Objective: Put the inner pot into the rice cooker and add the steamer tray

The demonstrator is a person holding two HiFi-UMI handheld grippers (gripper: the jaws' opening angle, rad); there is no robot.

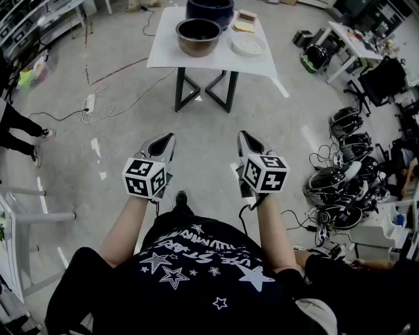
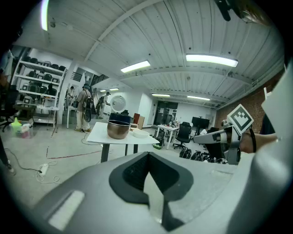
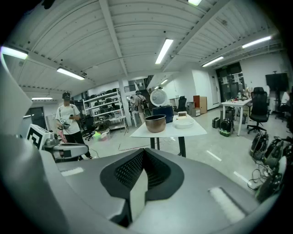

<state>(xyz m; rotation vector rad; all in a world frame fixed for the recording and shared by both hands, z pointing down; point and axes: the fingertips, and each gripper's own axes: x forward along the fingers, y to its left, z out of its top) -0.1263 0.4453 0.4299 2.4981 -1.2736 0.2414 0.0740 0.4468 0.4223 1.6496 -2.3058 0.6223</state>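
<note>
A white table (image 1: 163,52) stands far ahead of me across the floor. On it sit the bronze inner pot (image 1: 198,36), the dark blue rice cooker (image 1: 209,10) behind it, and the white steamer tray (image 1: 248,44) to the right. The pot (image 2: 118,129) and tray (image 2: 139,133) show small in the left gripper view. The right gripper view shows the pot (image 3: 155,123), tray (image 3: 183,122) and cooker (image 3: 163,113). My left gripper (image 1: 168,139) and right gripper (image 1: 243,136) are held side by side at waist height, well short of the table. Both are shut and hold nothing.
Several helmets and cables (image 1: 344,176) lie on the floor to the right. A power strip with cords (image 1: 90,101) lies to the left. A desk (image 1: 353,39) and office chair (image 1: 386,78) stand at the upper right. A person (image 3: 68,121) stands by shelving at the left.
</note>
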